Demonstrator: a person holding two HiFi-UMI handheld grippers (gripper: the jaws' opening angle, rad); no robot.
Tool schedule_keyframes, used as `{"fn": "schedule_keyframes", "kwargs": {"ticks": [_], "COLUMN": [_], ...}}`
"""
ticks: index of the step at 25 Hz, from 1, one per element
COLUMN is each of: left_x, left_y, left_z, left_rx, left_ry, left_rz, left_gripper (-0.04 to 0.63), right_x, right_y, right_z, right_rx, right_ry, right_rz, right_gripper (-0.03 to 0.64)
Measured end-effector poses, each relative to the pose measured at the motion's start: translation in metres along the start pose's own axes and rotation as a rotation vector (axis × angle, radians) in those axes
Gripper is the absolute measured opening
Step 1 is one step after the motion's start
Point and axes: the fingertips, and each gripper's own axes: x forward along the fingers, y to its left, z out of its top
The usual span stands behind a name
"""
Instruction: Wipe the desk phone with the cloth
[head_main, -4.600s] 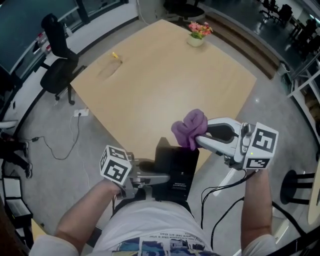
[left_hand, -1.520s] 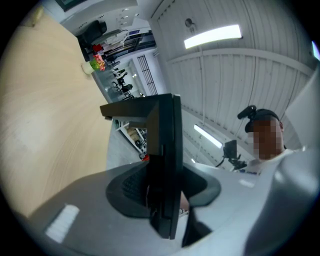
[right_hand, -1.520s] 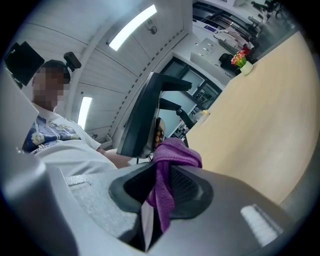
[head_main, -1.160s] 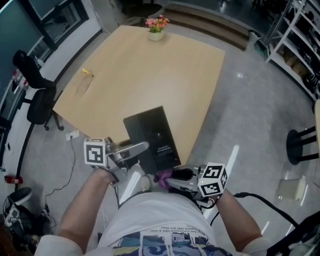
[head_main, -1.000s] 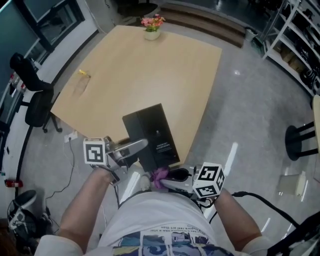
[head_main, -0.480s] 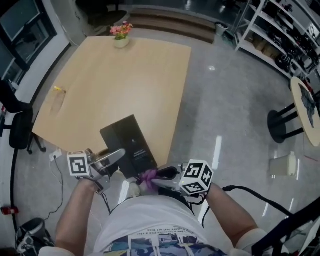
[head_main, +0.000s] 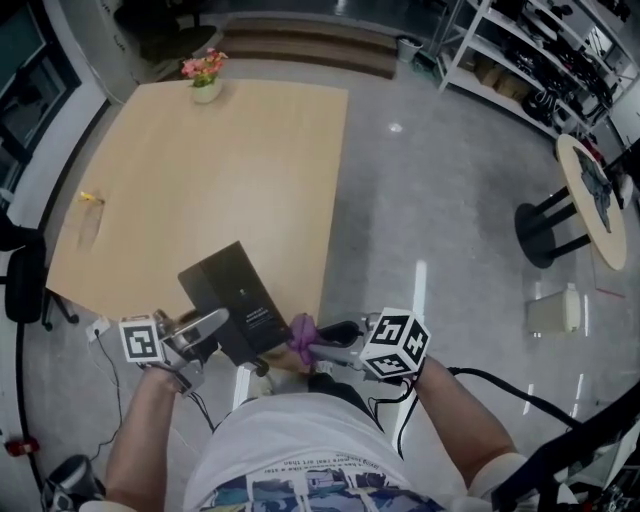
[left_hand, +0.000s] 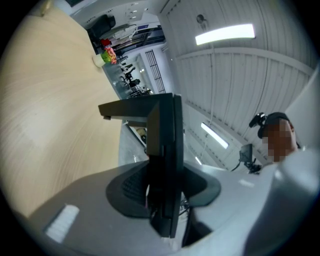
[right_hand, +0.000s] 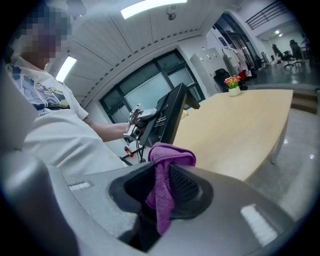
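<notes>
Desk phone, a black slab, is held tilted over the table's near edge, close to its near right corner. The left gripper is clamped on it, one jaw pressed against each face of the slab. Just off that same edge, the right gripper has its jaws closed on the purple cloth, which bunches up beyond the tips beside the phone's near corner; whether cloth and phone touch cannot be told.
</notes>
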Motion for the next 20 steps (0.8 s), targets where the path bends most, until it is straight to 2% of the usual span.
{"fn": "schedule_keyframes", "kwargs": {"ticks": [5,9,12,20], "left_x": [0.009,0.007,0.01,0.028], "left_y": [0.008,0.029,0.042,0.08], "left_z": [-0.003,-0.006,-0.01,-0.016], "left_rx": [-0.026,0.025,0.015,-0.018], "left_ry": [0.021,0.058,0.07,0.105], "left_rz": [-0.008,0.067,0.09,0.11], "left_gripper": [0.181,0.181,0.181,0.181], "right_x": [-0.023,-0.042,-0.052,-0.056], "right_y": [-0.029,-0.051,-0.065,-0.074], "right_z": [0.022,0.045,0.051,0.046], "right_rx": [0.032,0.034,0.036,0.07], "right_ry": [-0.094,-0.183,-0.213,-0.211], "right_rz": [-0.104,-0.187,-0.247,-0.277], "right_gripper": [0.089,0.089,0.089,0.089]}}
